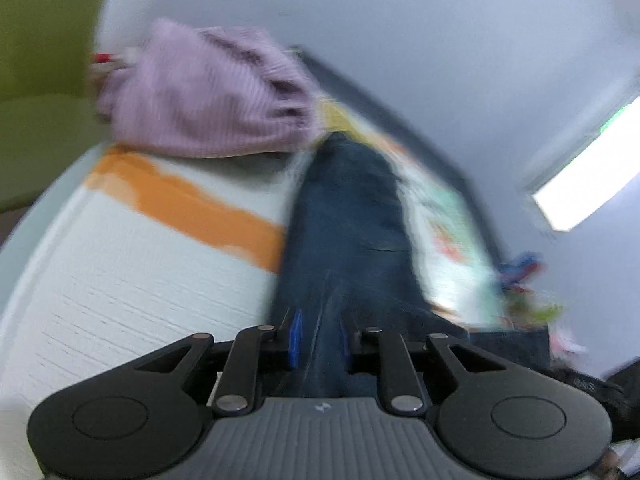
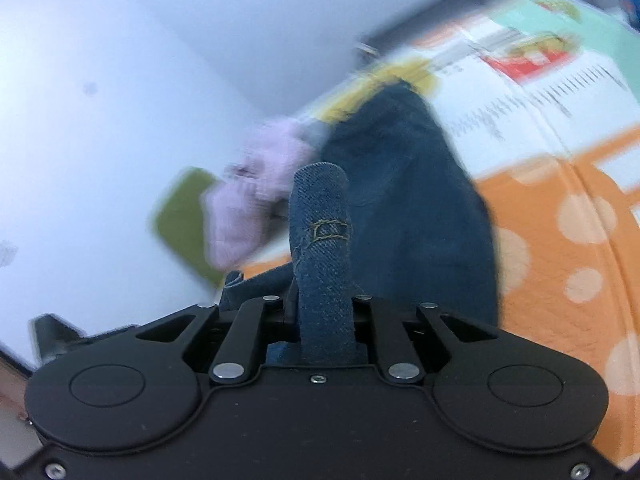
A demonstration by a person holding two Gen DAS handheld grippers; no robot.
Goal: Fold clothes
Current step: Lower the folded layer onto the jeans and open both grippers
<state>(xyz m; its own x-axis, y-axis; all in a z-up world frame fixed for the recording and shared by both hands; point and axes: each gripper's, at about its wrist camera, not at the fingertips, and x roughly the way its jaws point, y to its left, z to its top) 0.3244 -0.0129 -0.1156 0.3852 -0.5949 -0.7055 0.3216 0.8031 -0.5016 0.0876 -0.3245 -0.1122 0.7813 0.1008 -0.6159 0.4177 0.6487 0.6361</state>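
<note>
Dark blue jeans (image 1: pixel 348 232) stretch away from my left gripper (image 1: pixel 320 340), which is shut on a bunch of the denim between its blue pads. In the right wrist view the same jeans (image 2: pixel 404 184) hang over the mat, and my right gripper (image 2: pixel 324 308) is shut on a thick fold of denim with a stitched belt loop (image 2: pixel 329 230) standing up between its fingers. Both views are blurred by motion. A lilac knitted sweater (image 1: pixel 208 92) lies in a heap beyond the jeans, also seen as the lilac sweater (image 2: pixel 256 196) to the left.
The clothes lie on a printed play mat (image 1: pixel 160 220) with orange bands, white panels and orange dotted mat areas (image 2: pixel 560 240). A green seat (image 1: pixel 44 72) stands at the left. Pale walls rise behind, with a bright window (image 1: pixel 592 168) at right and colourful toys (image 1: pixel 524 272).
</note>
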